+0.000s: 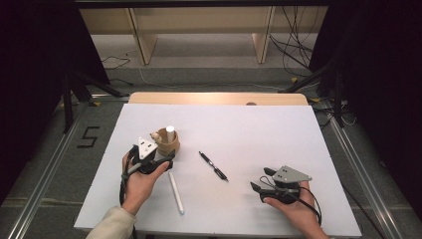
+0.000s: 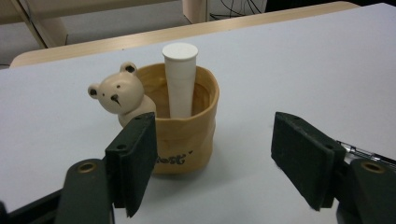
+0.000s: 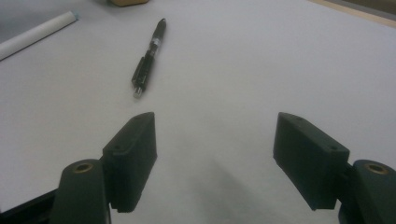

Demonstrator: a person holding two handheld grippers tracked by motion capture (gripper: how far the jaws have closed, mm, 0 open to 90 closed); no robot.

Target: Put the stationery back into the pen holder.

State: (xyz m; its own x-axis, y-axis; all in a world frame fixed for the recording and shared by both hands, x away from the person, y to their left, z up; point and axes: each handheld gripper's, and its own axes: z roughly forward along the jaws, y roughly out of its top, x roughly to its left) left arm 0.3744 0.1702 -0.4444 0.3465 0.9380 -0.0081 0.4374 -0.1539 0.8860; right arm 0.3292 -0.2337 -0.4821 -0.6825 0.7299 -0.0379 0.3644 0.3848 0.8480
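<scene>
With one white tube (image 2: 180, 79) standing in the bear-trimmed pot (image 2: 187, 135) on the bench (image 1: 278, 134), a second tube (image 1: 175, 192) and a black pen (image 1: 213, 165) lie loose as the left hand-held gripper (image 2: 212, 154) and right hand-held gripper (image 3: 215, 158) gape wide, both empty.

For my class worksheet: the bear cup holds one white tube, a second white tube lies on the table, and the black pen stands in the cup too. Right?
Not quite. The pen is not in the cup; it lies flat on the table, between the two tools, as the high view shows. The rest holds: one white tube stands in the cup, and a second tube lies on the table.
</scene>
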